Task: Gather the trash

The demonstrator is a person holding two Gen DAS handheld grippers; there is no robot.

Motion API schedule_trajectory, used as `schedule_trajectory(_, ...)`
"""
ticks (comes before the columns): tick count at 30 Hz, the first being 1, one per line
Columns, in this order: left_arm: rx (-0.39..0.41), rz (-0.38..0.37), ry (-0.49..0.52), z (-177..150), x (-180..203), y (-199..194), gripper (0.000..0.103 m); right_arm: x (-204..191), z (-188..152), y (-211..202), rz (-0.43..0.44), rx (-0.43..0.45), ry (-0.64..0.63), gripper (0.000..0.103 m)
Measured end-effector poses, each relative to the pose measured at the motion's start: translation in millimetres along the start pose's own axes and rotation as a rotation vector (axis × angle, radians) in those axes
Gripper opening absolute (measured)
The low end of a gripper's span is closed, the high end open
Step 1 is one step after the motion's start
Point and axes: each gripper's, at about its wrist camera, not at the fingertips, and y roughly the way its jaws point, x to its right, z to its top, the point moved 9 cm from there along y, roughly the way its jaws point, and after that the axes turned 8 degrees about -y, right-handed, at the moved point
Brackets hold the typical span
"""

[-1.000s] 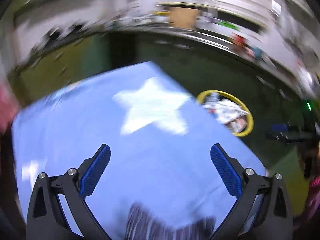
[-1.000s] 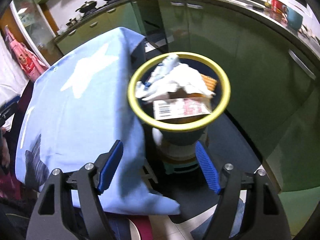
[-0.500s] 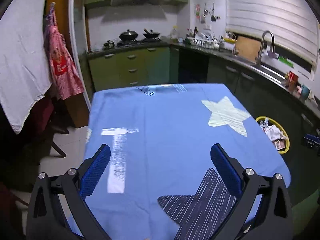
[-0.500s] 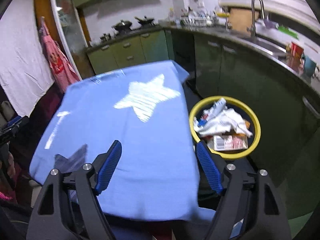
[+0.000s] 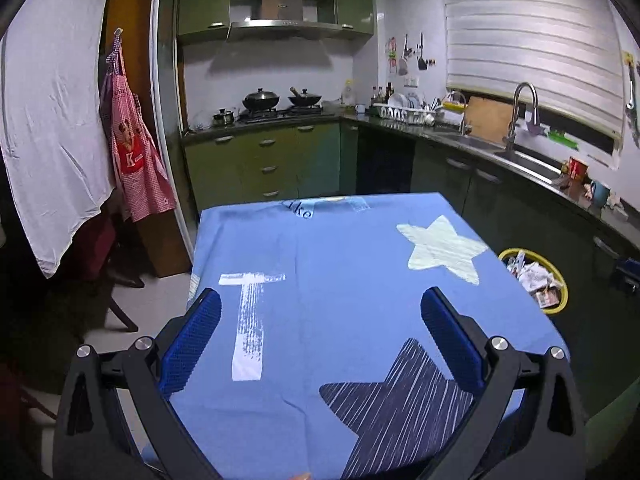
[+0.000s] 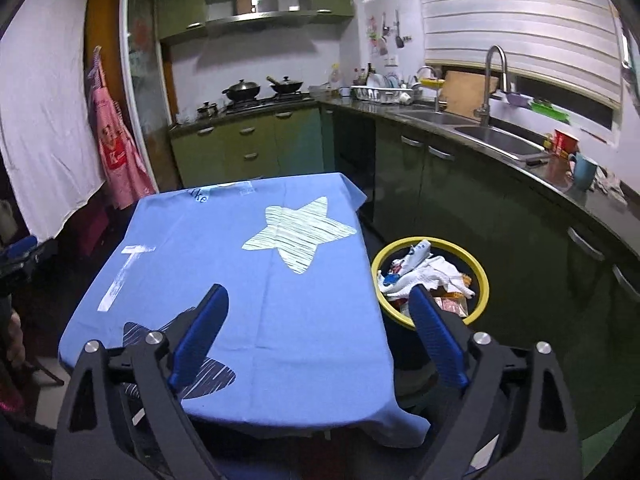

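My right gripper [image 6: 318, 322] has its jaws spread wide; they have just been opening further, and nothing sits between the blue pads. My left gripper [image 5: 320, 328] is also wide open and empty. Both point down at a slant over a table covered by a blue cloth [image 5: 340, 280] printed with a pale star [image 6: 300, 232], a dark striped star [image 5: 400, 400] and a white T-shaped mark [image 5: 250, 320]. I see no loose litter on the cloth.

The trash is in a bin with a yellow rim [image 6: 484, 276] that stands on the floor just beside the table's right edge, between the table and the dark green cabinets [image 6: 460, 200]. Inside it I make out crumpled white paper [image 6: 436, 272] and some printed packaging; the rest is too small to tell. From the left camera the same bin [image 5: 562, 300] shows past the table's right corner.

Behind the table a stove holds two lidded pans [image 5: 262, 100]. A sink with a tall tap [image 6: 490, 80] lies along the right counter, and a red checked apron [image 5: 132, 152] hangs at the left.
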Motion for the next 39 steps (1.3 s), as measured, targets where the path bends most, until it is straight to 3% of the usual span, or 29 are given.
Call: schedule_trajectory(39, 0.013, -0.011, 0.047, 1.9, 9.0, 3.6, 0.099, -0.7, -1.4, 11.5, -0.032, -0.009, -0.007, 0.087)
